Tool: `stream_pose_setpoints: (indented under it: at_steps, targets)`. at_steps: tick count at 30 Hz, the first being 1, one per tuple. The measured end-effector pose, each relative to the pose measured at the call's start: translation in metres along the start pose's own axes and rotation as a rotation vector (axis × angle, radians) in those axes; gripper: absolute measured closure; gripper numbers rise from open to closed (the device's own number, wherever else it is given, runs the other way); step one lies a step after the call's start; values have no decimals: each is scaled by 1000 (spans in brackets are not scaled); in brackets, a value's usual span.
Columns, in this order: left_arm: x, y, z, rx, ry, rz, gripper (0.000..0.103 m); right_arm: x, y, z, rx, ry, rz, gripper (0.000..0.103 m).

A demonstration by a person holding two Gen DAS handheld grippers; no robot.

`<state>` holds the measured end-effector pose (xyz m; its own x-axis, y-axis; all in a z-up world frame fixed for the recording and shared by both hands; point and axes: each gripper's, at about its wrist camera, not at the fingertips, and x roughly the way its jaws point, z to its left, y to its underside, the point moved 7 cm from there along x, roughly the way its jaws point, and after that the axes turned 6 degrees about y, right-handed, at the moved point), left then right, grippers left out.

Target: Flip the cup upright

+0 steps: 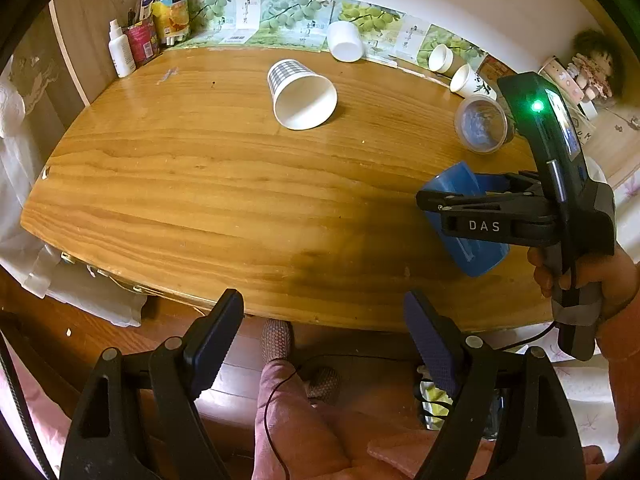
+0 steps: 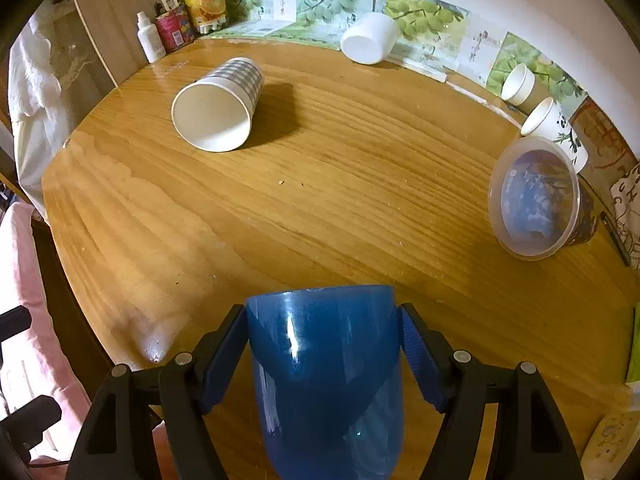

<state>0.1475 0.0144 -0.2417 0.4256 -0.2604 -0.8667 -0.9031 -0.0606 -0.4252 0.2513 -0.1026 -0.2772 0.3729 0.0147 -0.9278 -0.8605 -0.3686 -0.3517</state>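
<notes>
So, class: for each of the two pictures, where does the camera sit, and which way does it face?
Left wrist: sits behind the open left gripper at the table edge, facing across it; the person's legs and right hand show.
Right wrist: sits behind the right gripper, looking along the blue cup.
Both share the checked cup.

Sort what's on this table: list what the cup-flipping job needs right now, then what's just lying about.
In the job:
- blue cup, clamped on both sides
- right gripper, holding it
- wooden table, where it gets set

Lying about:
- checked paper cup, on its side
- white cup, tipped over
- clear plastic cup, on its side
- left gripper, open and empty
- white bottle
</notes>
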Motion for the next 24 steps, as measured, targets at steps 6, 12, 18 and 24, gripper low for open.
stream_pose_setpoints:
  at_steps: [6,12,18,24]
  targets:
    - [-3,3,-3,17,10,-6,18,-13,3,1,6,15,-48,28]
    - [-8,8,-4,32,15,-9,18,-32,3,-6,55,33,-128,29]
    - [-13,16,-3,39,14,-15,18,-56,-2,-3,76,40,-264,29]
    - [-18,26,1,40,-2,-12,18,-78,-7,-3,141,45,-429,30]
